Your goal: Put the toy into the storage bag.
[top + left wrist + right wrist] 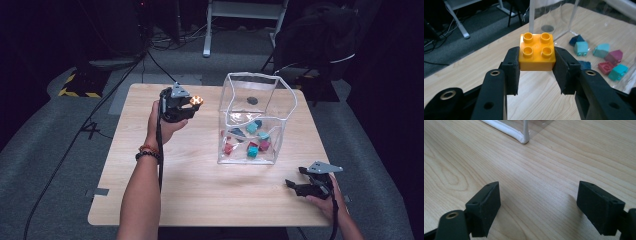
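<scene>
My left gripper (192,106) is raised above the table's back left part, shut on an orange four-stud brick (537,51) whose studs face up. To its right stands a clear plastic bag (252,117) with white edging, open at the top. Several small bricks in teal, pink, red and dark blue (250,141) lie on its bottom; through the clear wall, teal bricks (581,48) and a pink one (614,57) also appear in the left gripper view. My right gripper (295,186) rests low near the table's front right corner, jaws wide open and nothing between them (537,207).
The light wooden table (200,190) stands on grey carpet. A bag corner (524,138) lies just ahead of the right gripper. Behind the table are a white desk frame (245,20), cables and a dark chair (320,40). A yellow-black striped base (80,85) sits far left.
</scene>
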Demonstrator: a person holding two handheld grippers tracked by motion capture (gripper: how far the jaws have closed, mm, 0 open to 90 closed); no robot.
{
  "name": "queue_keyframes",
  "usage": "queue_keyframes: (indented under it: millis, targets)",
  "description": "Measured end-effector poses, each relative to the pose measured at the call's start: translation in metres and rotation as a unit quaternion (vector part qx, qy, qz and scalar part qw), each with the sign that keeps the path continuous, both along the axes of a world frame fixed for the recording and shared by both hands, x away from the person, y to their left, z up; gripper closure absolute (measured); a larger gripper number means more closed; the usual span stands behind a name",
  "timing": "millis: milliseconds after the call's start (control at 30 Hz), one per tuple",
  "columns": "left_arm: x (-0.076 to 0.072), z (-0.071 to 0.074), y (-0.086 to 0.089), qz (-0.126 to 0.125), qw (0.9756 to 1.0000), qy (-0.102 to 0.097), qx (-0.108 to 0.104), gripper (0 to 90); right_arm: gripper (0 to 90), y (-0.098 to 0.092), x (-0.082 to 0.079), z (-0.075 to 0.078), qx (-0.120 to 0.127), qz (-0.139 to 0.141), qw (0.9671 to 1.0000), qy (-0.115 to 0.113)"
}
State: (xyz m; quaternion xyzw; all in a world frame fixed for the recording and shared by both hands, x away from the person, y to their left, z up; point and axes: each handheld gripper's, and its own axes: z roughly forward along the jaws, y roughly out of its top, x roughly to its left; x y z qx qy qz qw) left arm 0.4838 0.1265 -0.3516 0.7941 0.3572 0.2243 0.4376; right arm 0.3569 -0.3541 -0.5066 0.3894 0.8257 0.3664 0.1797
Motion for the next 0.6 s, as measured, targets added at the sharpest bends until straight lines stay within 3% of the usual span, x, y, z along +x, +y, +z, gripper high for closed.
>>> queue_keyframes:
  millis: [600]
  targets:
    - [-0.003, 0.041, -0.038, -0.035, 0.9987, -0.034, -0.012, 58.9, 19.5, 0.000, 0.000, 0.000, 0.000, 0.000, 1.0000, 0.000]
